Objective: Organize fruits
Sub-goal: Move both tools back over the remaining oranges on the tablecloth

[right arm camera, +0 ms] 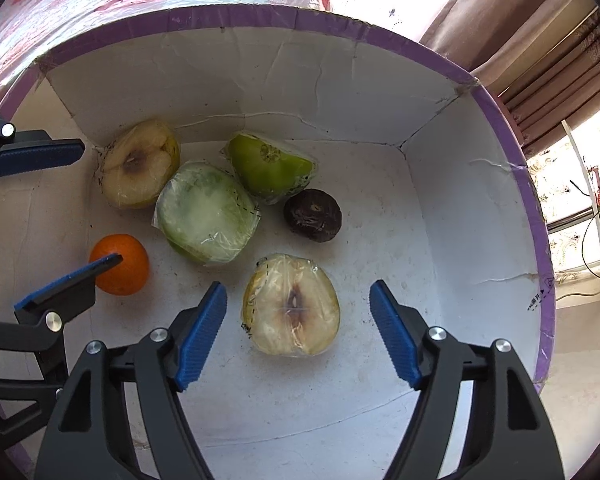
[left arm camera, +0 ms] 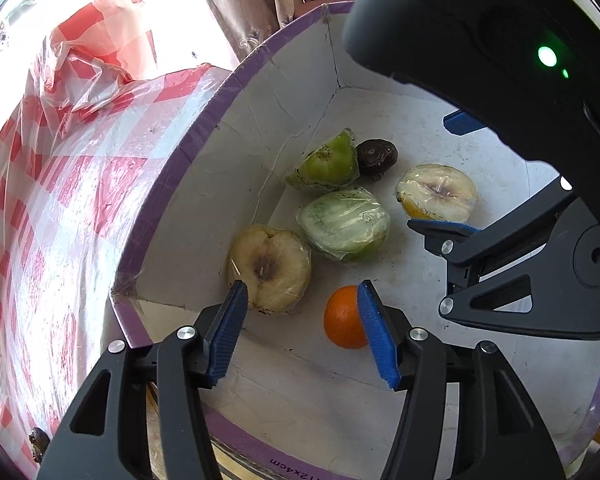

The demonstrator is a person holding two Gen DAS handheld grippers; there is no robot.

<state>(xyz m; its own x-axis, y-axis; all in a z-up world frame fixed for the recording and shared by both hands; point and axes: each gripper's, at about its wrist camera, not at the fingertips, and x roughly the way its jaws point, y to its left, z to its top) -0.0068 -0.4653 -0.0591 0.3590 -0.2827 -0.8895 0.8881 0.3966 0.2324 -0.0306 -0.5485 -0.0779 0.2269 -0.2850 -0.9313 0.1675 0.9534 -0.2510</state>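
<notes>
A white box with a purple rim (left arm camera: 204,128) (right arm camera: 532,184) holds several fruits. In the left wrist view my left gripper (left arm camera: 302,300) is open over the box floor, between a wrapped apple half (left arm camera: 270,266) and an orange (left arm camera: 342,318). My right gripper (right arm camera: 298,300) is open around another wrapped apple half (right arm camera: 292,306); it shows in the left wrist view (left arm camera: 454,174) beside that half (left arm camera: 436,192). A wrapped pale green half (right arm camera: 206,212), a green piece (right arm camera: 270,166) and a dark fruit (right arm camera: 312,214) lie further back. The orange (right arm camera: 126,268) sits by the left gripper's finger (right arm camera: 72,280).
A red-and-white checked plastic cloth (left arm camera: 60,184) covers the surface outside the box to the left. Brown curtains (right arm camera: 540,52) hang behind the box. A window with cables (right arm camera: 592,216) is at the right.
</notes>
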